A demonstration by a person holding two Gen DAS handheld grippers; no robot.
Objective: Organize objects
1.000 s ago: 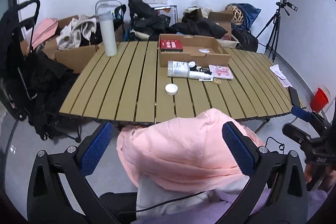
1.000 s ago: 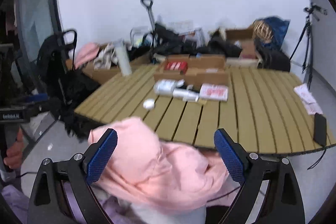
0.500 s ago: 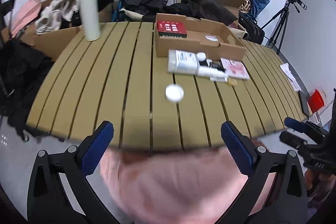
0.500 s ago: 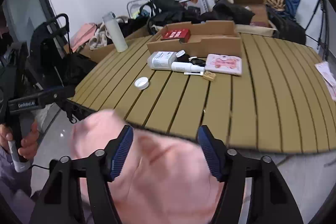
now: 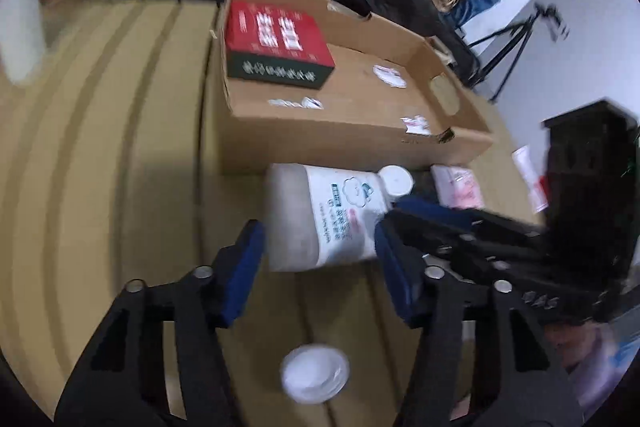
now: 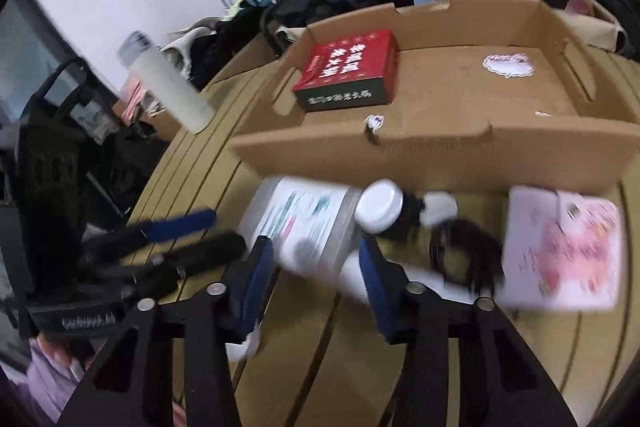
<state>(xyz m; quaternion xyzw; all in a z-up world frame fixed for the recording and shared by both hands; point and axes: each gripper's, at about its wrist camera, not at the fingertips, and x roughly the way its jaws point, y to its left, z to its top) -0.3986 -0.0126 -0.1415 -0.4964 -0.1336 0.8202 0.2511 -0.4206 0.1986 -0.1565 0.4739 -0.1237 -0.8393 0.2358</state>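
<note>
Motion blur smearing bottle label, pink packet print unreadable

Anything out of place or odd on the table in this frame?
Yes. The white bottle lies on its side in front of the cardboard tray rather than standing. A loose white lid sits alone on the slats, nearer the camera. Only the red box is in the tray; the pink packet lies outside it.

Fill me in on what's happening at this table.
A person holds a gripper in each hand over a slatted table. The left gripper and right gripper both point at a white bottle lying before a cardboard tray with a red box. Their jaws have just been closing; neither grips anything yet.
</note>
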